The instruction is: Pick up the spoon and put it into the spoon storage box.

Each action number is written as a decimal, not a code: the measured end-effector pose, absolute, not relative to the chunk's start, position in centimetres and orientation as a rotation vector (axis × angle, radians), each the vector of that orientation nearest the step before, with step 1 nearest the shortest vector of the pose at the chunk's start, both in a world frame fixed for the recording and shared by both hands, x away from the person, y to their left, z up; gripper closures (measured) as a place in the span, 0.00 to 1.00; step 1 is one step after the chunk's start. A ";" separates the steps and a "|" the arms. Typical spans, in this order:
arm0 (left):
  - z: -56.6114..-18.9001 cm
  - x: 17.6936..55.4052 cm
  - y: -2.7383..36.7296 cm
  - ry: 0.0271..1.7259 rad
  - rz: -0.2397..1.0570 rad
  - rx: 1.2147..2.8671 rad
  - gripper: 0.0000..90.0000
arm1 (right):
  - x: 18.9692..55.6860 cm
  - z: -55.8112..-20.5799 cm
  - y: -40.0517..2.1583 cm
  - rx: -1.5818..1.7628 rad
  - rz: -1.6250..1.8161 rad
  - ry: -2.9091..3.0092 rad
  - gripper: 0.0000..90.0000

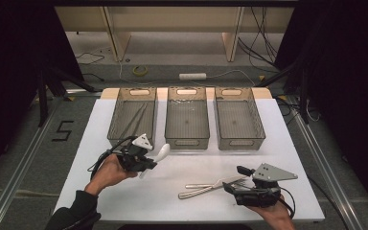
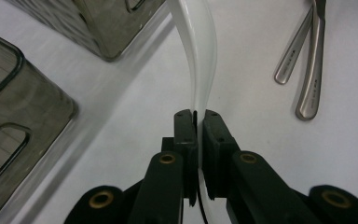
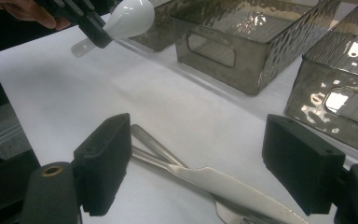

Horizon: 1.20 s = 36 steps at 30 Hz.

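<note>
Cutlery sorting shows on a white table point(image 1: 124, 191) in the high view: the left gripper point(image 1: 146, 163) is clamped on a white spoon point(image 1: 160, 153), held above the table just in front of the left bin point(image 1: 132, 117), whose floor holds thin chopstick-like sticks; the middle bin point(image 1: 187, 117) and right bin point(image 1: 236, 119) stand beside it in a row. The right gripper point(image 1: 237, 184) hovers with its jaws spread wide over the blade end of a steel knife point(image 1: 215, 182) that lies crossed with a steel fork point(image 1: 206, 190) near the table's front edge. Left gripper view: the two black jaws press flat against the spoon's handle point(image 2: 198, 70), which curves up and away from them, with two steel handles lying on the table at upper right. Right gripper view: both pads stand far apart with nothing between them touching; the knife point(image 3: 223, 184) lies on the table below the gap, and farther off the left gripper point(image 3: 91, 25) holds the spoon's bowl point(image 3: 130, 17) in the air near the bins
</note>
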<state>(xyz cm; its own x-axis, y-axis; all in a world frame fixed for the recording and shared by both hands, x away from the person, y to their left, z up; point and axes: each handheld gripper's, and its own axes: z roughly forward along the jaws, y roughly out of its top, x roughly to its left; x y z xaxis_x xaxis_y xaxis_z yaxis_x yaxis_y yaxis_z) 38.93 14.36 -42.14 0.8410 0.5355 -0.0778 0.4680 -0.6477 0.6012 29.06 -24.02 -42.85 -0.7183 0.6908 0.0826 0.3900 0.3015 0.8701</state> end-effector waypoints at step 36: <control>-40.2 41.0 13.3 0.883 0.202 2.152 0.95 | 29.1 -43.0 -23.9 0.986 1.378 2.276 0.28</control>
<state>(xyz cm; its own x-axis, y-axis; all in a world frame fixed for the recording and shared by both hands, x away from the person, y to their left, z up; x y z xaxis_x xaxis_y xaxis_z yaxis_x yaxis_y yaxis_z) 41.03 13.28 -40.15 0.7456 0.6519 -0.1384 0.5270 -0.4496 0.7212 29.14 -23.88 -43.04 -0.7181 0.6902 0.0896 0.3993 0.3032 0.8652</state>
